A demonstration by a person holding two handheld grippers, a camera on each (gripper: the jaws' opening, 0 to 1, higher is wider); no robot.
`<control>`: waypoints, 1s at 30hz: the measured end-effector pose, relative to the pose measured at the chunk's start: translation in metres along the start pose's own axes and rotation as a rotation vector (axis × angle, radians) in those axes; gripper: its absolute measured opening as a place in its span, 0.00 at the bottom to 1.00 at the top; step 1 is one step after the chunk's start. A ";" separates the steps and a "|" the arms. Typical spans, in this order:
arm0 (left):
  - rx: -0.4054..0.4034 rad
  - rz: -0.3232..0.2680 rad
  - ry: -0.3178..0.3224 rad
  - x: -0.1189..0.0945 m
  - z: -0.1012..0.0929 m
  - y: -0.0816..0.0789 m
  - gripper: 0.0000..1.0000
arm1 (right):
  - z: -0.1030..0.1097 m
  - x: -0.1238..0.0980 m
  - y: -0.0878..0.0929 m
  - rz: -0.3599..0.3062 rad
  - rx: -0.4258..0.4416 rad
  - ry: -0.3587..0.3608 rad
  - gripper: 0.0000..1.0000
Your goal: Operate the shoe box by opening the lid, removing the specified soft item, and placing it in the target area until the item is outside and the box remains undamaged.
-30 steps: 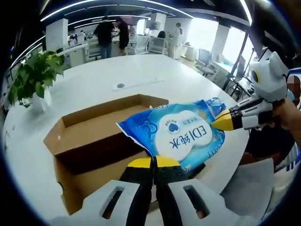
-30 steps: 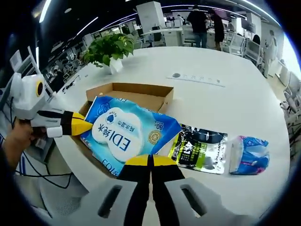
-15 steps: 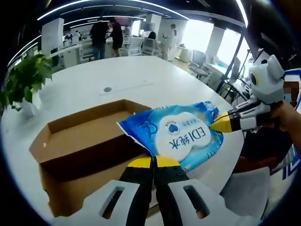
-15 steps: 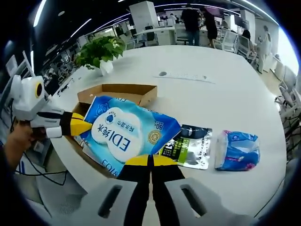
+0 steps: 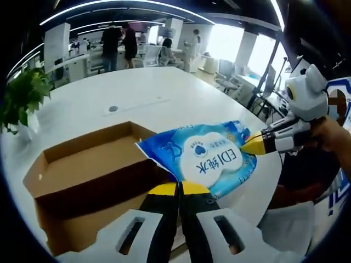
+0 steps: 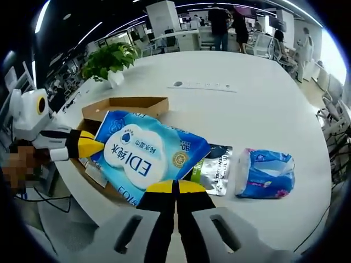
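A blue and white pack of wet wipes (image 5: 205, 161) hangs in the air between both grippers, above the table's edge. My left gripper (image 5: 179, 189) is shut on one end of it, and my right gripper (image 5: 253, 146) comes in from the right, shut on the other end. In the right gripper view the same wet wipes pack (image 6: 145, 156) is pinched by my right gripper (image 6: 175, 187), with the left gripper (image 6: 88, 147) holding its far end. The open cardboard shoe box (image 5: 88, 175) sits below and to the left; the shoe box (image 6: 123, 107) lies behind the pack.
On the white table (image 6: 263, 109) lie a green and black packet (image 6: 211, 170) and a blue plastic pack (image 6: 263, 172). A potted plant (image 6: 109, 60) stands at the far side, also the plant (image 5: 19, 98). People stand in the office background.
Both grippers have carried the wet wipes pack away from the box and toward the two packets on the table. The grip on both ends is unchanged.
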State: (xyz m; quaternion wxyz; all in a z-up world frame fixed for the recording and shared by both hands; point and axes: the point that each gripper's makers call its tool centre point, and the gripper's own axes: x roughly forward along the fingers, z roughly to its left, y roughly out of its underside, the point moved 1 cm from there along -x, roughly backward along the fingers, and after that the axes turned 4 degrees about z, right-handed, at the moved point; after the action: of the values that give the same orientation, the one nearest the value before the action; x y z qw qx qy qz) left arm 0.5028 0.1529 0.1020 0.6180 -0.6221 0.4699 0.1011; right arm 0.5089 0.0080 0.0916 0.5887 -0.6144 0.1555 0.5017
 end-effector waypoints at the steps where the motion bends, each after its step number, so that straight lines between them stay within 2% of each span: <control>1: 0.004 0.000 0.000 0.002 -0.002 -0.001 0.00 | -0.002 0.000 0.000 0.002 -0.001 0.001 0.00; 15: 0.017 0.025 0.037 0.029 -0.023 -0.004 0.00 | -0.035 0.003 0.009 0.041 0.001 0.026 0.00; 23: 0.020 0.056 0.044 0.045 -0.024 -0.003 0.00 | -0.048 0.014 0.011 0.059 0.012 0.023 0.00; 26: 0.057 0.072 0.040 0.052 -0.026 -0.002 0.00 | -0.053 0.018 0.010 0.065 0.001 0.026 0.00; 30: 0.063 0.096 0.040 0.062 -0.026 -0.001 0.00 | -0.063 0.027 0.009 0.073 0.000 0.022 0.00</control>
State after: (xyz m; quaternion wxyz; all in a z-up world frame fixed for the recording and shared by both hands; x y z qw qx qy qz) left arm 0.5246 0.1016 0.0642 0.6222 -0.5809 0.5146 0.1035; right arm 0.5413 -0.0390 0.0523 0.5683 -0.6138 0.1843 0.5162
